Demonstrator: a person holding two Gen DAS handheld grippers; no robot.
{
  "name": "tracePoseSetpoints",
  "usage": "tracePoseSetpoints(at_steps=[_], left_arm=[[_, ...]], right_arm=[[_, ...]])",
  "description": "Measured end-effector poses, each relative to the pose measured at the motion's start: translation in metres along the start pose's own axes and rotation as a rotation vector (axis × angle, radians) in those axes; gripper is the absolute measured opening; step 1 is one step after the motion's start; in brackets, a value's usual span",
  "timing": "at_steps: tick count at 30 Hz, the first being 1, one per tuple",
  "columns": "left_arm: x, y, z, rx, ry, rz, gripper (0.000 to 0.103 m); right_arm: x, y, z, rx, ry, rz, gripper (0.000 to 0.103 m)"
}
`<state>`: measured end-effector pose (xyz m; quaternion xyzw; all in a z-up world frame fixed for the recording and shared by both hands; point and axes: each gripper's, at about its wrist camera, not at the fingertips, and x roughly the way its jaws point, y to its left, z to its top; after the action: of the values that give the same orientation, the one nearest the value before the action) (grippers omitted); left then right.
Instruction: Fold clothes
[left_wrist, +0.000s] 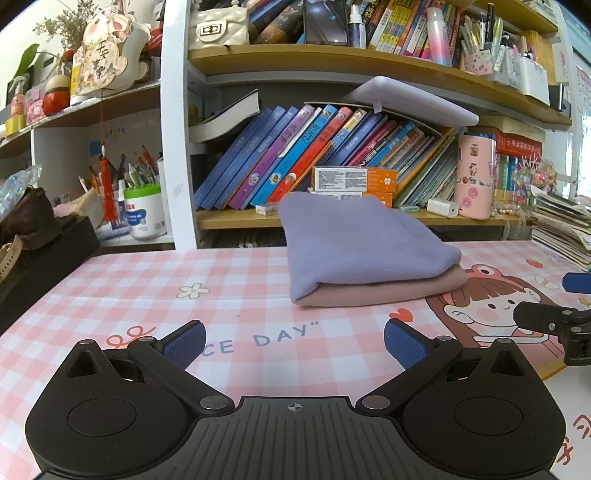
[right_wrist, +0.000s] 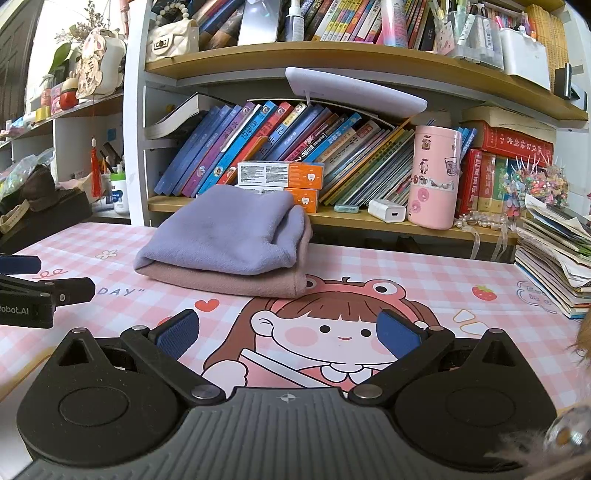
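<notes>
A folded lilac cloth (left_wrist: 354, 240) lies on top of a folded dusty-pink cloth (left_wrist: 388, 291), stacked near the back of the pink checked desk mat (left_wrist: 147, 280). My left gripper (left_wrist: 294, 341) is open, low over the mat, a short way in front of the stack and touching nothing. In the right wrist view the lilac cloth (right_wrist: 225, 232) and the pink cloth (right_wrist: 258, 284) sit ahead and to the left. My right gripper (right_wrist: 288, 334) is open over the cartoon girl print, empty. Each gripper shows at the edge of the other's view.
A bookshelf (left_wrist: 332, 221) with leaning books, orange boxes (left_wrist: 354, 181) and a pink canister (left_wrist: 474, 177) stands right behind the stack. A pile of booklets (right_wrist: 554, 258) lies on the mat's right side. A black box (left_wrist: 44, 254) sits at the left.
</notes>
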<state>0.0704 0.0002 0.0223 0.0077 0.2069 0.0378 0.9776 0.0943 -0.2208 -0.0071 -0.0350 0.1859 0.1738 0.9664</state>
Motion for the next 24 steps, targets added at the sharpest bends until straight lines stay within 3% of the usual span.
tracePoseSetpoints(at_steps=[24], left_arm=[[0.0011,0.0007,-0.0003,-0.002,0.010,0.000,0.103]], right_arm=[[0.0009,-0.0001,-0.0006,-0.002,0.004,0.004,0.103]])
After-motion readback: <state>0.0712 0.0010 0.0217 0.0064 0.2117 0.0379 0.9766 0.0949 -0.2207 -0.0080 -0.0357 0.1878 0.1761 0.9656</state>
